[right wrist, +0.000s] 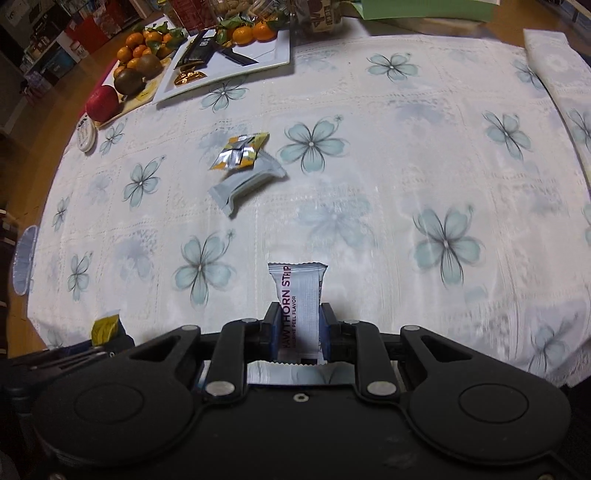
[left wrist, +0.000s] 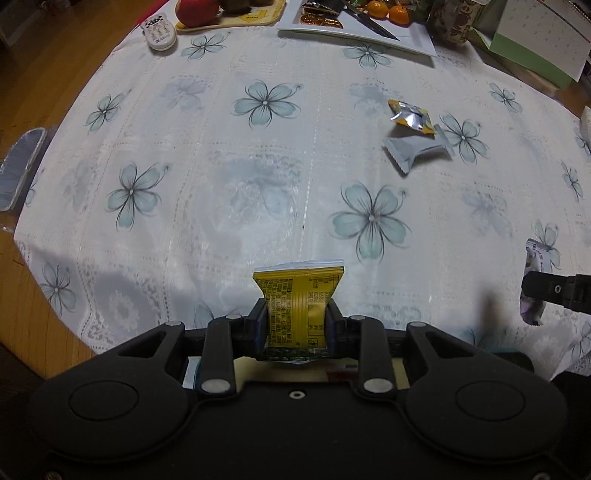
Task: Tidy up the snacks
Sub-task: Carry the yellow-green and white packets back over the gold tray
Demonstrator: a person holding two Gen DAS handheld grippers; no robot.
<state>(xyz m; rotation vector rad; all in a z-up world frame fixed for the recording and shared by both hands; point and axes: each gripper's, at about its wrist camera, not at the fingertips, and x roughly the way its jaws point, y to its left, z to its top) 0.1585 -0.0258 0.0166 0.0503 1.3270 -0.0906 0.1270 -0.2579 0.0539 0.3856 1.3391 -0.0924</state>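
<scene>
My left gripper [left wrist: 297,319] is shut on a yellow snack packet [left wrist: 297,295] and holds it above the floral tablecloth. My right gripper [right wrist: 298,319] is shut on a white Hawthorn Strip packet [right wrist: 301,295]; this gripper and packet also show at the right edge of the left wrist view [left wrist: 533,284]. A yellow-and-silver wrapper [left wrist: 412,115] and a plain white packet [left wrist: 417,147] lie together on the cloth ahead; in the right wrist view the wrapper [right wrist: 240,151] rests against the white packet [right wrist: 245,182]. The yellow packet shows at lower left there [right wrist: 105,328].
A white tray [right wrist: 258,62] with sweets, a knife and mandarins stands at the far edge. Beside it a board holds an apple [right wrist: 102,102] and kiwis. A remote [left wrist: 159,31], a green box [left wrist: 532,40] and a foil dish [left wrist: 20,168] lie around the table's edges.
</scene>
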